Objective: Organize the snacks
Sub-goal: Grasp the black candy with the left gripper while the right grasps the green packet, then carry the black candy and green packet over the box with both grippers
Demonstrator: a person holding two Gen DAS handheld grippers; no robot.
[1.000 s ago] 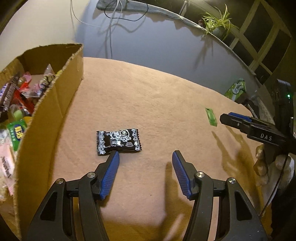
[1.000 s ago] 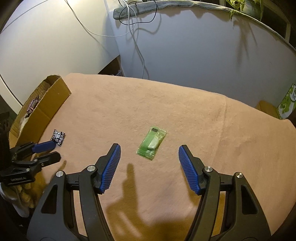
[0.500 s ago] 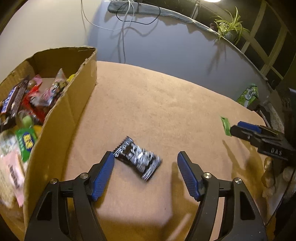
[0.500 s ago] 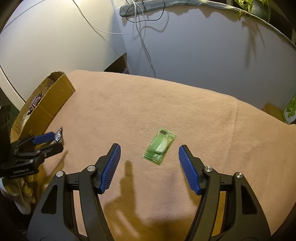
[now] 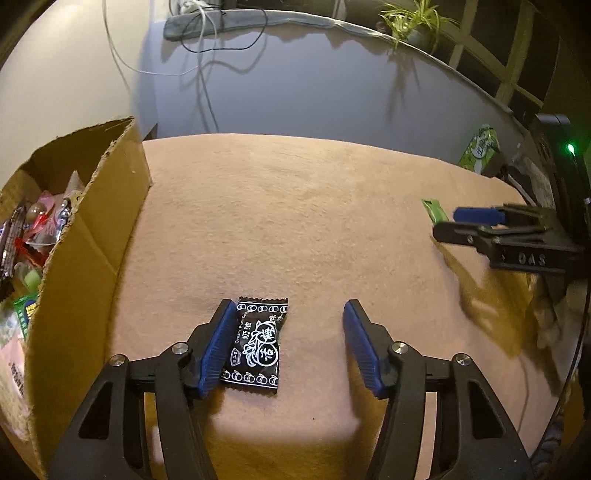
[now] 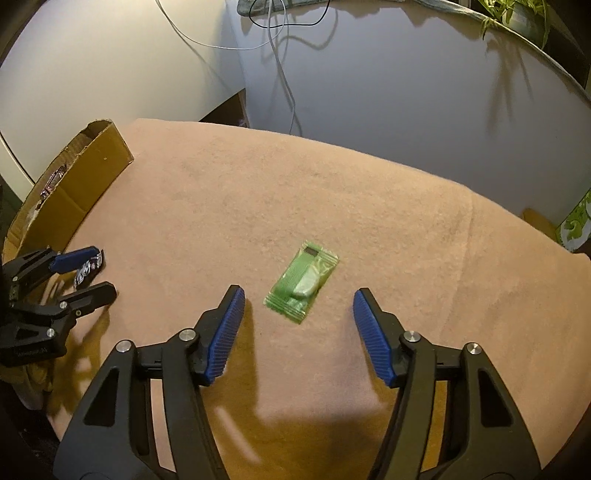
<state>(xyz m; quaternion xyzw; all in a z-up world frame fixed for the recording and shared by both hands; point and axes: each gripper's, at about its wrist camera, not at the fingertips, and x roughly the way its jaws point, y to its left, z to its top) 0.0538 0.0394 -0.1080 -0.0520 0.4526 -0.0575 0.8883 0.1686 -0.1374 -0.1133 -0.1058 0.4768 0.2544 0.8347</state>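
Desk [image 5: 295, 206]: covered in tan fleece, mostly bare. Two loose snacks left on it, as far as visible.

Cardboard box [image 5: 92, 236], at the left edge: already stocked with assorted wrapped snacks, so sorting judged well advanced but not finished (box assumed to be the destination).

Left gripper [image 5: 288, 332]: jaws apart, just closing in, pointed steeply down at the desk. Black candy packet [image 5: 256, 345] flat on the fleece between the pads, hard against the left pad, clear gap to the right pad. Not clamped.

Right gripper [image 6: 299, 321]: jaws apart, likewise just narrowing. Green candy packet [image 6: 303, 282] flat on the desk, just ahead of the fingertips and roughly centred between them, untouched.

Remaining work, by judgement: clamp each packet, lift, deliver.

View comparison:
- Left wrist view only: box contents; white print on the black packet; green carton [image 5: 478, 151] at the far right edge; potted plant [image 5: 417, 22] on the ledge behind.
- Right wrist view only: full outline of the green packet (a sliver in the other view); pale lump inside its wrapper; box seen mainly from outside, interior almost hidden.
- Each view shows the opposite gripper side-on.
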